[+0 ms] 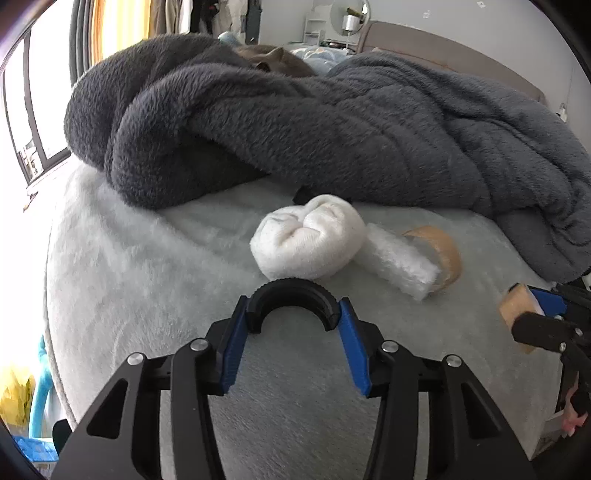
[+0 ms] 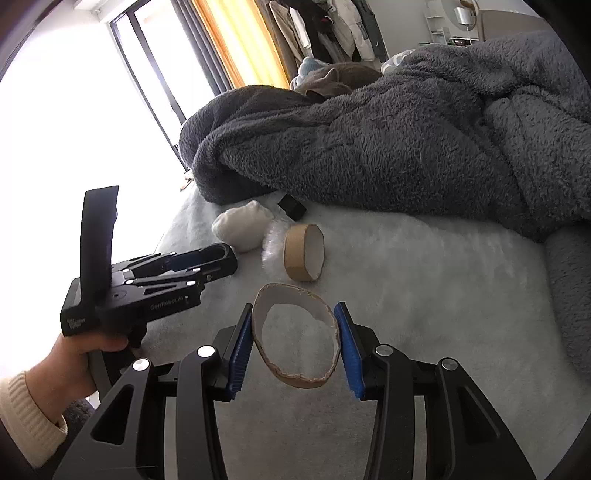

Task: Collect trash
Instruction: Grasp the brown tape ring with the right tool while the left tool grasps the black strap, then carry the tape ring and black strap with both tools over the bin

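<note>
Blanket: a dark grey fleece blanket (image 1: 332,122) lies bunched across the far side of the bed.
Bed cover: pale fluffy bed cover (image 2: 424,295) beneath it.
Window: bright window (image 2: 74,110) on the left.
Curtain: yellow curtain (image 2: 240,37) beside it.
Clothes: hanging clothes (image 2: 332,26) behind.

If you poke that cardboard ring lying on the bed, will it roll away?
Probably a little. The cardboard ring stands on its curved edge, so it could roll, but the fluffy bed cover would likely slow it. It looks hollow and thin-walled, so probably light and easy to squash.
</note>
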Available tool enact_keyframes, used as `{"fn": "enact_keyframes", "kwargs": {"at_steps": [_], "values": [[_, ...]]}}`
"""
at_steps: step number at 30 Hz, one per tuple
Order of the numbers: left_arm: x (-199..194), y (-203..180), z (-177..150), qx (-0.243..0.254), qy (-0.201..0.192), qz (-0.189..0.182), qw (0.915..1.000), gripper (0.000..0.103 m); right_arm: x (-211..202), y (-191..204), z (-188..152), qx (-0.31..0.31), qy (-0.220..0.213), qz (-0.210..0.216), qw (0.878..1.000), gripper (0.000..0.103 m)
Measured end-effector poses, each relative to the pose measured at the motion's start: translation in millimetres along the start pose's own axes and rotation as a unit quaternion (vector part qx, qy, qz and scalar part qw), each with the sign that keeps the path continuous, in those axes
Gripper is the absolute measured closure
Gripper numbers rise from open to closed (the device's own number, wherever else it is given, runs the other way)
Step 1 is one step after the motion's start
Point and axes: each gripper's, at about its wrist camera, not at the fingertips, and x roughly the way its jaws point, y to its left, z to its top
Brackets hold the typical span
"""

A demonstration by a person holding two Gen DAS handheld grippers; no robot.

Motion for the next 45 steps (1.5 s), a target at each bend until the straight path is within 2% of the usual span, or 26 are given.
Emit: {"fn": "enact_keyframes", "kwargs": {"at_steps": [5,14,20,25,37,45], "values": [[-17,4,-9,-0.004,-0.013,-0.023,0.9996,0.052,-3,5,6,0.016,-0.007,0.010,1.000,0.059],[-52,5,-28,0.025,-0.032,-0.020,0.9990,0.053,-4,16,13,0.016,-0.010,0.020,1.000,0.059],[-54,30,-57,0.012,-0.023,-0.014,0.9996,0.053,3,29,18,0.021,-0.016,0.036,0.999,0.059],[-67,52,-66,0.008,-0.024,-0.010,0.9996,0.053,23,56,23,0.011,-0.006,0.053,0.999,0.059],[-111,112,-76,-0.040,-0.051,0.007,0.9979,0.053,60,130,34,-0.029,0.016,0.075,0.997,0.059],[-125,148,-95,-0.068,-0.040,0.036,0.9962,0.053,72,185,43,-0.054,0.015,0.096,0.994,0.059]]}}
